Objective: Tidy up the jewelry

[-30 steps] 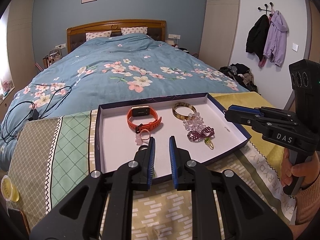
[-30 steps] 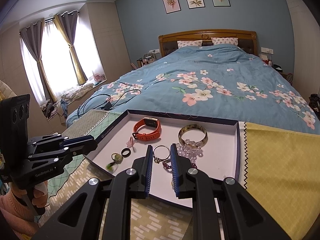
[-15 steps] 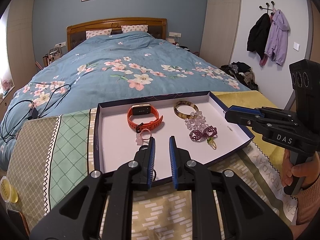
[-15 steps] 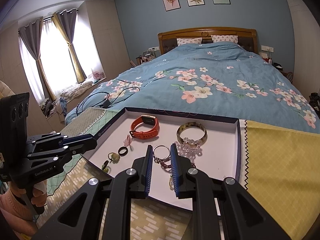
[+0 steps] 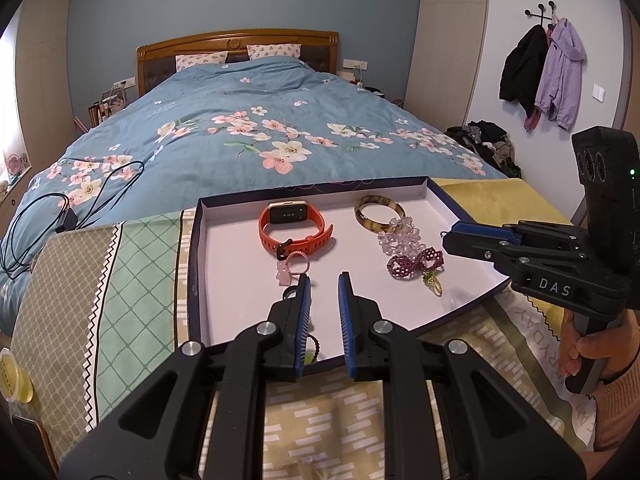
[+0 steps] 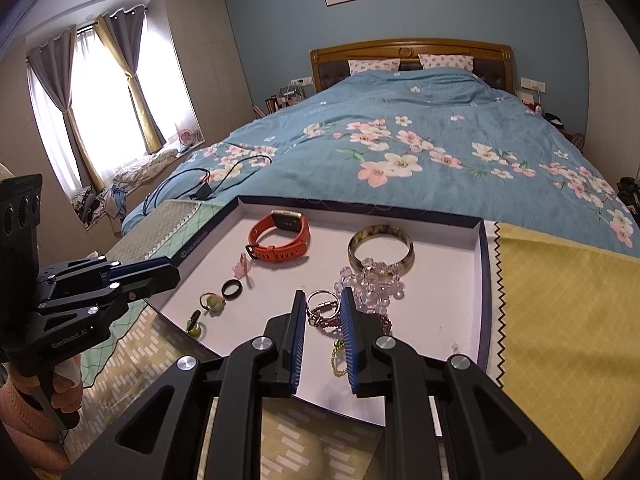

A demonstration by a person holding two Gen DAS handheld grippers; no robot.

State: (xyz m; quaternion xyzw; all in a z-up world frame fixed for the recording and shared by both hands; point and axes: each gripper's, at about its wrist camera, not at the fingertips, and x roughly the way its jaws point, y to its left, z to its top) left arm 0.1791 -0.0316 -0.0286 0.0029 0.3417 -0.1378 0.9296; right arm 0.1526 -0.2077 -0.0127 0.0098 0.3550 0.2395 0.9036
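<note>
1. the shallow dark-rimmed white tray (image 6: pixel 482 276) sits mid-frame on the counter, holding an orange smartwatch (image 6: pixel 280 236), a tortoiseshell bangle (image 6: pixel 380 244), a clear bead bracelet (image 6: pixel 372 284), a black ring (image 6: pixel 232 289) and a green stone ring (image 6: pixel 212 302).
2. since a second ago both grippers have drawn back slightly; the green ring now lies still near the tray's lower left edge.
3. left gripper (image 5: pixel 323 284) and right gripper (image 6: pixel 322 300) are each partly open and hold nothing.
4. likely one piece is placed and the next pick is pending.
5. a patterned cloth (image 5: pixel 120 264) covers the counter; the floral blue bed (image 6: pixel 400 152) fills the upper frame.
</note>
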